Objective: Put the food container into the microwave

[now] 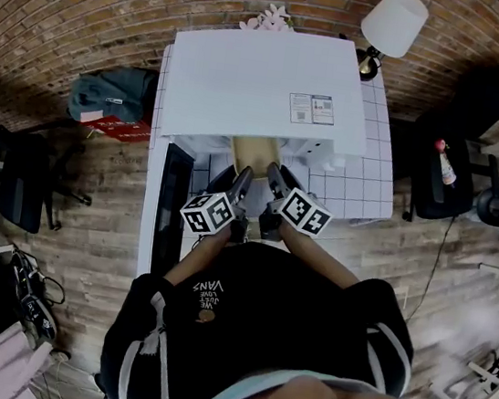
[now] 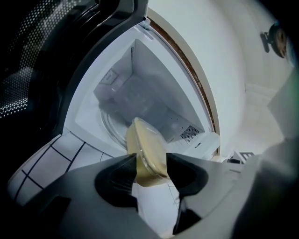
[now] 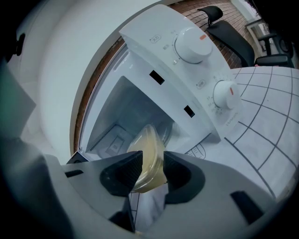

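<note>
Floor point(image 1: 86, 245): brick-pattern planks all round the tabletop.
Tabletop point(image 1: 372, 179): white, dark grid lines; carries the microwave.
Microwave point(image 1: 258, 75): white box, fills most of the tabletop. Open front faces the person.
Door point(image 1: 172, 206): dark, swung out to the left of the opening, beside the left hand-held gripper. It shows as black mesh in the left gripper view point(image 2: 42, 56).
Office chair point(image 1: 494, 99): black, on the floor right of the tabletop, well apart.
Bag point(image 1: 112, 96): grey over red, on the floor left of the microwave.
Lamp point(image 1: 394, 21): white shade, at the tabletop's far right corner.
Cavity point(image 2: 140, 93): white walls, glass turntable point(image 2: 110, 122) on its base.
Knobs: 2 on the control panel right of the opening, upper point(image 3: 192, 44) and lower point(image 3: 226, 95).
Food container point(image 1: 254, 153): shallow tub w/ clear lid, pale yellow-tan fill; what it is, can't tell. Held off the tabletop at the cavity mouth, between both grippers.
Left hand-held gripper point(image 2: 152, 163): jaws pinching the container's left edge.
Right hand-held gripper point(image 3: 153, 163): jaws pinching its right edge.
</note>
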